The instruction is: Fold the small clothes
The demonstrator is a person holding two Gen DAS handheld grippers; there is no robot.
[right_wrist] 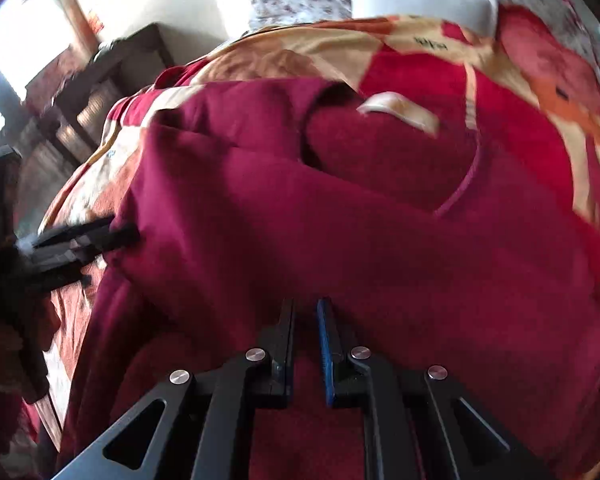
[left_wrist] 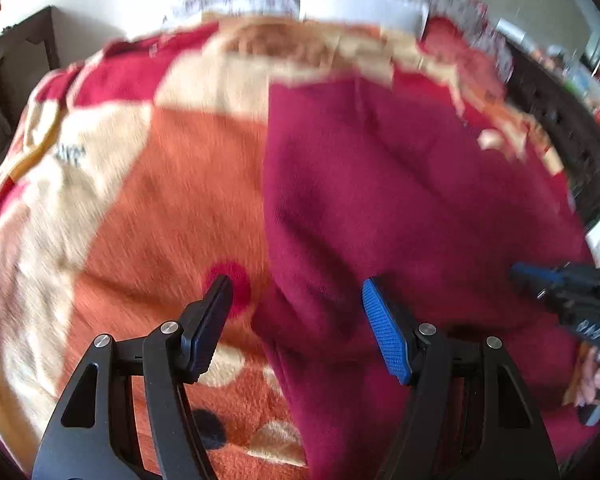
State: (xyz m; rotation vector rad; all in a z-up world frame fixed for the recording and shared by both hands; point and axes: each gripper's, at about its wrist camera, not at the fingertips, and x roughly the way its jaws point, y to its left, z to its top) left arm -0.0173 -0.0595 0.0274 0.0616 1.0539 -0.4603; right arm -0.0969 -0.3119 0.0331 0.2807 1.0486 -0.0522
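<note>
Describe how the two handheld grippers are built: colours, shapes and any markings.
Both share one build. The left gripper has black angular arms with triangular cut-outs and round silver pivot bolts; one finger pad is ribbed blue, the other black. The right gripper matches it, with one blue-edged pad. In the left wrist view, white markings show on its black body, too blurred to read. No cables or sleeves show.

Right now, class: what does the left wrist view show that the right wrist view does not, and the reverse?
Only the left wrist view: the left gripper close up, jaws wide open over the maroon garment. Only the right wrist view: the right gripper nearly shut, and a folded-over sleeve with a neck label. Both: the garment on the orange patterned blanket and the white pillow.
</note>
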